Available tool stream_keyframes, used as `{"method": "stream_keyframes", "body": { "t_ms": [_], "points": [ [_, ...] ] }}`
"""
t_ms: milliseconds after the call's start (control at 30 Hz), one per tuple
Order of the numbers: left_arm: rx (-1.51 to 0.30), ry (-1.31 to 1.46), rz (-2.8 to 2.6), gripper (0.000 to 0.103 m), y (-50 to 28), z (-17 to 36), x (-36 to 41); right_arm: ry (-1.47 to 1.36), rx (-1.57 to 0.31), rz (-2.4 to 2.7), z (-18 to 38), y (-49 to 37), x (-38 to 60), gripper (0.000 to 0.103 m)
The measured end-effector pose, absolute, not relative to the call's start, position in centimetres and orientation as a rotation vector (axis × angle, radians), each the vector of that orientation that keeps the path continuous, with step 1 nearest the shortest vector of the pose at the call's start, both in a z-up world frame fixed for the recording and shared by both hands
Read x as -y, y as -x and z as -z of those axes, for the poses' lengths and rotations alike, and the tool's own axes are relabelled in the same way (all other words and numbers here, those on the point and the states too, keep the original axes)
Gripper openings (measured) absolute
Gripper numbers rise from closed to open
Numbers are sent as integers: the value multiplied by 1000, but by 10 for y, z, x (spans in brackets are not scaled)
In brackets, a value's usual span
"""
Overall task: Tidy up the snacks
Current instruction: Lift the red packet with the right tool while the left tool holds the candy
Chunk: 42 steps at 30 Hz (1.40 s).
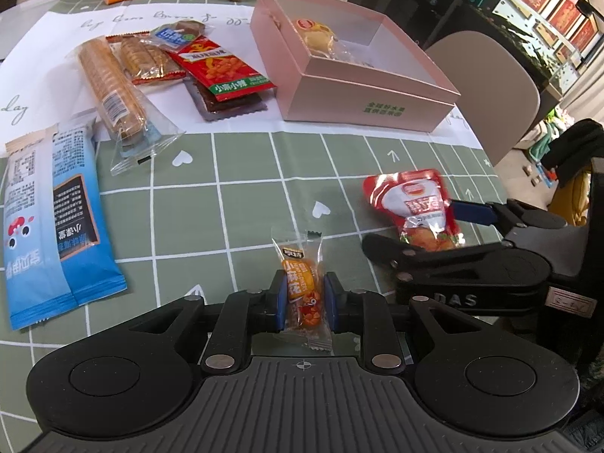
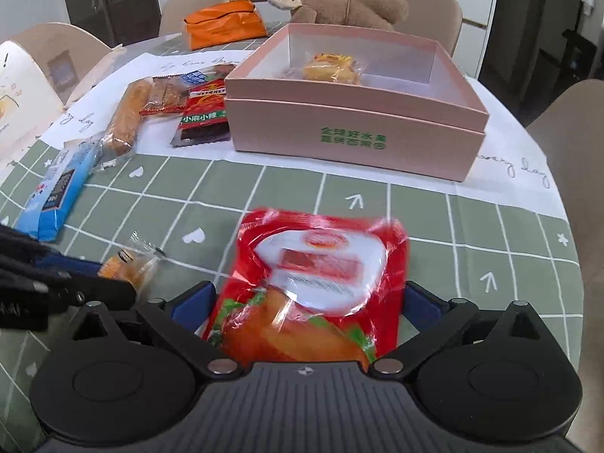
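Observation:
My left gripper (image 1: 304,298) is shut on a small orange snack packet (image 1: 302,287) low over the green checked tablecloth. My right gripper (image 2: 307,302) is shut on a red snack pouch (image 2: 321,279), its blue pads pressing both sides; that pouch (image 1: 415,207) and gripper also show at the right of the left wrist view. The open pink box (image 2: 355,128) stands further back with one yellow wrapped snack (image 2: 332,68) inside. Several loose snacks lie left of the box: a biscuit sleeve (image 1: 111,87), a red chili packet (image 1: 222,68) and a blue packet (image 1: 53,222).
An orange bag (image 2: 224,22) and a brown plush toy (image 2: 347,5) sit behind the box. White paper with script lies under the box and snacks. Beige chairs (image 1: 487,87) ring the table. The table edge curves away at the right.

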<state>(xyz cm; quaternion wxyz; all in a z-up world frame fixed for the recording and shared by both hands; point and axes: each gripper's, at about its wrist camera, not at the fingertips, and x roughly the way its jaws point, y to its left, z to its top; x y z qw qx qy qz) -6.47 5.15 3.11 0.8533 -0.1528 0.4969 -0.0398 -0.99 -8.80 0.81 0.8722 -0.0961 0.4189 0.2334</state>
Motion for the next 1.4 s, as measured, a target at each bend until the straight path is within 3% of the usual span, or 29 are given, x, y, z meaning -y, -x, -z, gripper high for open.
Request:
{"method": "stream_keyframes", "body": {
  "t_ms": [133,200,333,367,400,467,767,833,867,900,1167,1400],
  "points": [
    [-1044,324,85,24,65,-31,-52,219,-869,-482,-8,9,83,100],
    [-1044,323,84,25,65,-31,-52,231,-866,-513,-15,10,85,81],
    [-1039,308,88,25,65,-31,-51,223,-859,-557,-28,14,96,68],
    [-1038,299,89,25,66,-31,-50,222,-849,-566,-33,15,99,57],
    [-1038,289,90,25,66,-31,-49,221,-843,-574,-36,17,102,37],
    [-1038,277,91,25,65,-31,-47,228,-837,-553,-42,16,109,34],
    [-1037,267,93,25,65,-31,-46,65,-808,-499,-55,12,165,35],
    [-1038,269,93,25,65,-31,-47,42,-831,-550,-56,12,174,56],
    [-1038,271,94,25,65,-31,-47,41,-835,-569,-56,13,177,72],
    [-1038,272,94,25,65,-31,-47,46,-822,-576,-57,15,179,75],
    [-1035,283,95,25,65,-31,-48,44,-852,-369,-32,0,179,76],
    [-1032,290,95,25,66,-30,-49,6,-891,-378,-15,2,179,84]
  ]
}}
